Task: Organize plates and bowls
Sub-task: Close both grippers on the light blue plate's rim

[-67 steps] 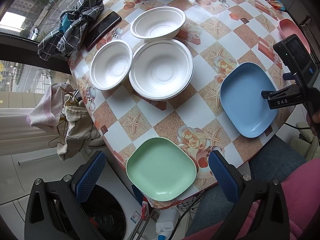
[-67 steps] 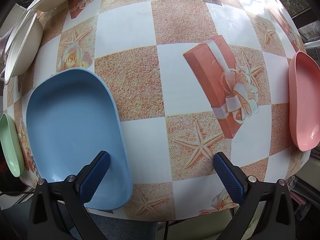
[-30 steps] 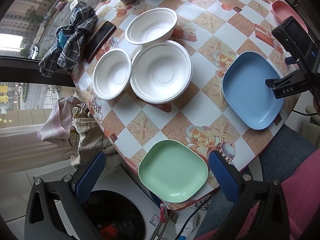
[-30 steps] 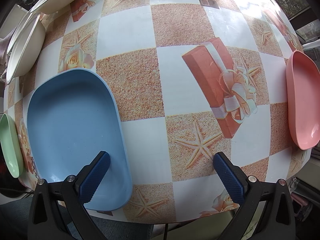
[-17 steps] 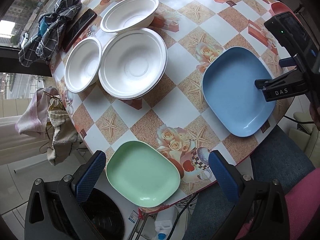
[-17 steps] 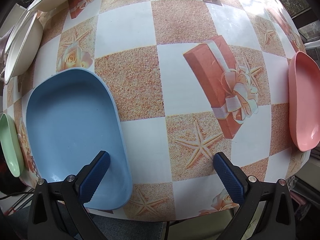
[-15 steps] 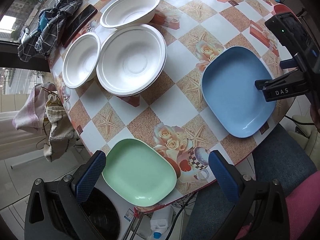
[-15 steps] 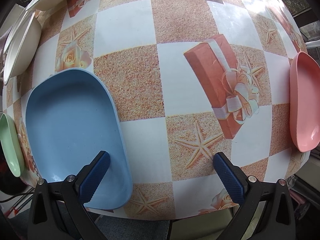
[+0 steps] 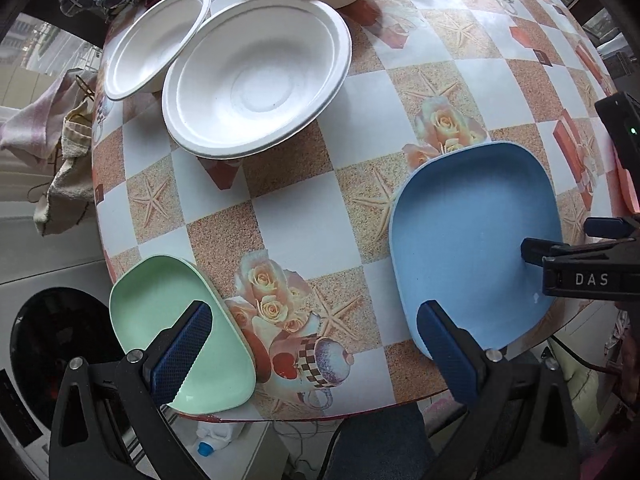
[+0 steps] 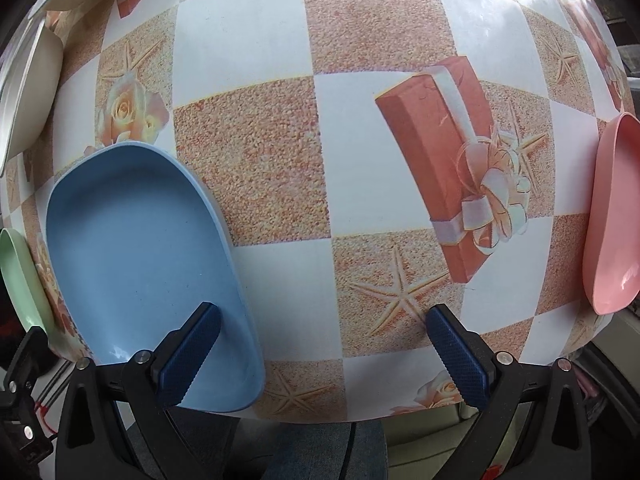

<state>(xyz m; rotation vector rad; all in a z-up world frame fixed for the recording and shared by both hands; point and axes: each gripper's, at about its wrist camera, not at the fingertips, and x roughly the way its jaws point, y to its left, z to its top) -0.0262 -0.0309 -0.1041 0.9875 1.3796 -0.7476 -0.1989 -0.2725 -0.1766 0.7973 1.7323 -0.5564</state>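
My left claw [image 9: 312, 344] gapes empty at the counter [image 9: 304, 208] edge, green plate [image 9: 160, 308] under one finger; my right claw [image 10: 320, 356] likewise straddles the blue plate [image 10: 132, 248] rim.

3 white bowls [image 9: 256, 80] (1 large, 2 smaller) and 3 plates: 1 green [image 9: 160, 292], 1 blue [image 9: 472, 232], 1 pink [image 10: 616, 216].

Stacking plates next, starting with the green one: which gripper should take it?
Left, I'd judge. The left gripper is open with one finger already over the green plate at the table's near edge. The right gripper is open by the blue plate; green sits at its view's far left edge.
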